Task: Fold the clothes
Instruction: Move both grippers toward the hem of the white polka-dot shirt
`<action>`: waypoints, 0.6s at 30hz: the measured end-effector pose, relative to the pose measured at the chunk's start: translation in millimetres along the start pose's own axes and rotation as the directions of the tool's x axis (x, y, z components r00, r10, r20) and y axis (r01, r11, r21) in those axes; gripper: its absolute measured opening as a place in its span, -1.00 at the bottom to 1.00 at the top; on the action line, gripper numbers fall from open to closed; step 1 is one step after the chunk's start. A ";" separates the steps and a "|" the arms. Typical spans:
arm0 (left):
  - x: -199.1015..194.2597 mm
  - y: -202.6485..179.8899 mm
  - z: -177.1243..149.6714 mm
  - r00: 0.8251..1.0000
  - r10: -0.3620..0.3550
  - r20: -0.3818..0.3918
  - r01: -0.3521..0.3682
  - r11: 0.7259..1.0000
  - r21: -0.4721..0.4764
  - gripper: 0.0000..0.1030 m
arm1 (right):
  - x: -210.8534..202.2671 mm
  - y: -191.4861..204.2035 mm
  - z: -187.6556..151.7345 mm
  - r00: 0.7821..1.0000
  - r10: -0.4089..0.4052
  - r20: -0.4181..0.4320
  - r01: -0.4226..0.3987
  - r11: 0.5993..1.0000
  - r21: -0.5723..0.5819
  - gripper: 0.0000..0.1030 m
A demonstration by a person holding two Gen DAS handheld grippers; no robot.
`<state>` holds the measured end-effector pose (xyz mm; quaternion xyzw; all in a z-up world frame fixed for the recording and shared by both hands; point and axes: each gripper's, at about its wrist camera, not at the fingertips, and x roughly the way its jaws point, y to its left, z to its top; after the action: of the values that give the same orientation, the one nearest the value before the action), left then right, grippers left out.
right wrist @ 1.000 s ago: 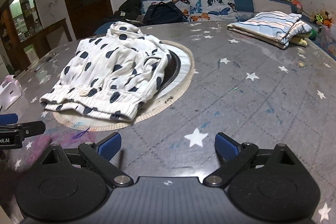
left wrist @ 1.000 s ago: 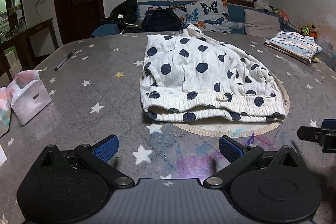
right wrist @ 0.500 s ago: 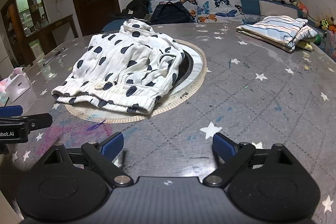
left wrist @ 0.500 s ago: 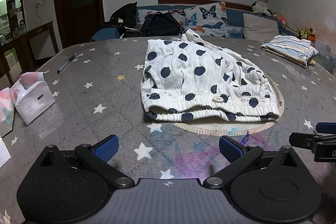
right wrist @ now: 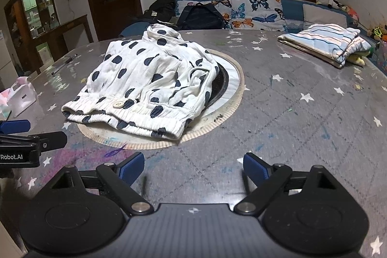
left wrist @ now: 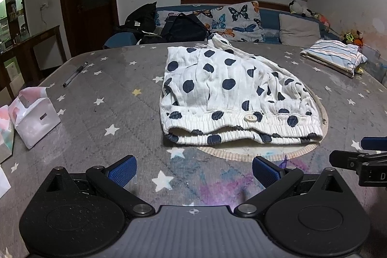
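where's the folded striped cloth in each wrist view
Left wrist: the folded striped cloth lies at the far right, on the table's far edge.
Right wrist: it lies upper right, again toward the far edge.
Shared landmark: the polka-dot garment, centre in the left view, left of centre in the right view; the cloth is to its right in both.

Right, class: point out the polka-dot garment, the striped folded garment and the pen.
polka-dot garment (left wrist: 217,88): left wrist view, middle of cloth.
striped folded garment (right wrist: 324,42): right wrist view, top layer.
pen (left wrist: 75,74): left wrist view, mid-barrel.

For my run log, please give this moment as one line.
left tongs: open, empty | right tongs: open, empty | polka-dot garment: on table, untouched
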<state>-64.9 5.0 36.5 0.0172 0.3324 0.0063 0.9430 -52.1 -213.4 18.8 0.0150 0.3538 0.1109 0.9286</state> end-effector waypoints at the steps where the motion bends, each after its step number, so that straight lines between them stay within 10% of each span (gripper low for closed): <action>1: 1.4 0.1 1.4 1.000 0.001 0.000 -0.001 1.000 0.000 1.00 | 1.5 0.7 1.9 1.000 0.000 -0.001 0.000 1.000 -0.003 0.75; 18: 21.3 0.9 14.9 1.000 0.003 -0.022 -0.003 1.000 0.009 1.00 | 23.0 1.6 16.9 1.000 0.017 -0.022 -0.017 1.000 -0.011 0.71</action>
<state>-38.9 6.0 34.8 0.0219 0.3429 0.0066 0.9391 -24.5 -206.0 16.7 0.0118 0.3634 0.1208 0.9237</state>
